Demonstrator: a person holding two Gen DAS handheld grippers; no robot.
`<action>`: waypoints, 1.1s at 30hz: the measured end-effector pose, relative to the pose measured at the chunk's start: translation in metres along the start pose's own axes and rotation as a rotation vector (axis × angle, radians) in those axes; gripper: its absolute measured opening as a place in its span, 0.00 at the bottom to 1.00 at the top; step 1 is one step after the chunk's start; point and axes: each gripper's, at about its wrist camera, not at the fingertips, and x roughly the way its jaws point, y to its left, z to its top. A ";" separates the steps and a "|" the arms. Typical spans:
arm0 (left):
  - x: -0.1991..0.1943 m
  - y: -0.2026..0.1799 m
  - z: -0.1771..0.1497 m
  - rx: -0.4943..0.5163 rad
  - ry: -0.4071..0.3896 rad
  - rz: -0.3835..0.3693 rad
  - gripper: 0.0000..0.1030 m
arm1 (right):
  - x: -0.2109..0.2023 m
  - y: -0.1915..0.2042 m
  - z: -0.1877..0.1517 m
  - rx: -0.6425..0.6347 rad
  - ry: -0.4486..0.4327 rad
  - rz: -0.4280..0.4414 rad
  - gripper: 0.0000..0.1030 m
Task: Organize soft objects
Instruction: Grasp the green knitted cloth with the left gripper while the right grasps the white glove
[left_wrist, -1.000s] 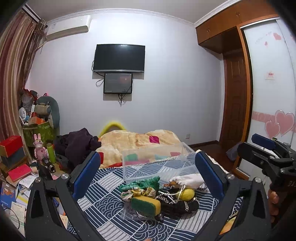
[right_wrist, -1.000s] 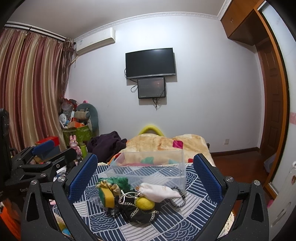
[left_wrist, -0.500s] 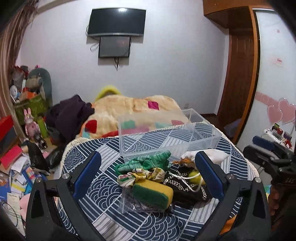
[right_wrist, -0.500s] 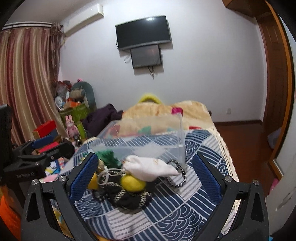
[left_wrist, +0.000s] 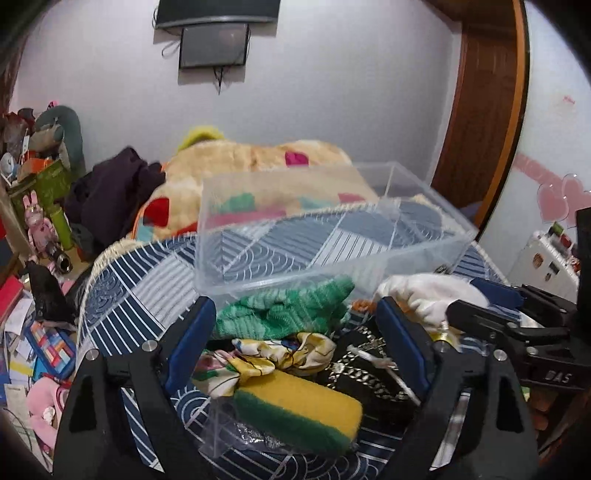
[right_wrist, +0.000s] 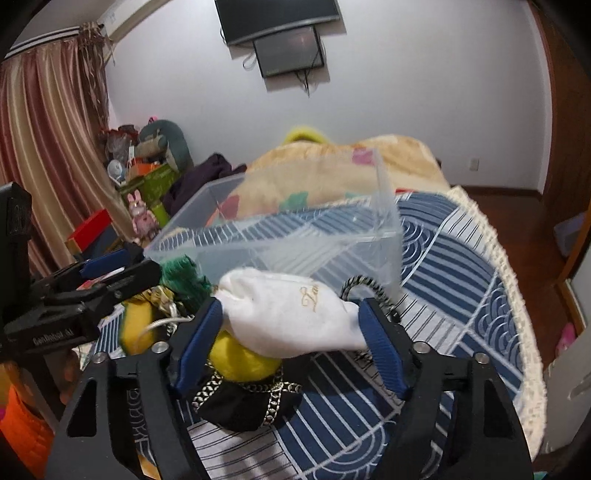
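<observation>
A pile of soft things lies on the blue patterned table in front of a clear plastic bin (left_wrist: 325, 236), which also shows in the right wrist view (right_wrist: 295, 236). My left gripper (left_wrist: 295, 332) is open around a green knit cloth (left_wrist: 284, 310), a floral scrunchie (left_wrist: 269, 354) and a yellow-green sponge (left_wrist: 299, 406). My right gripper (right_wrist: 290, 325) is open, its pads on either side of a white cloth pouch (right_wrist: 291, 314) that rests on a yellow ball (right_wrist: 240, 360) and a black chain bag (right_wrist: 240, 402).
The table's fringed edge (right_wrist: 517, 295) curves at the right. A bed with a tan blanket (left_wrist: 255, 162) lies behind the bin. Toys and boxes clutter the floor at the left (left_wrist: 40, 229). A wooden door (left_wrist: 480, 110) stands at the right.
Both grippers have moved down and forward to the pile. Their jaws have narrowed, the left around the green cloth and scrunchie, the right around the white pouch.
</observation>
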 end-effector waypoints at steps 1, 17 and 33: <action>0.004 0.001 -0.001 -0.005 0.021 0.008 0.79 | 0.001 0.000 -0.002 0.005 0.007 0.010 0.60; -0.011 0.004 -0.009 -0.005 0.032 -0.038 0.18 | -0.008 0.000 -0.010 0.002 0.008 0.055 0.13; -0.076 -0.006 0.021 0.026 -0.175 -0.095 0.16 | -0.061 0.013 0.022 -0.032 -0.190 0.082 0.09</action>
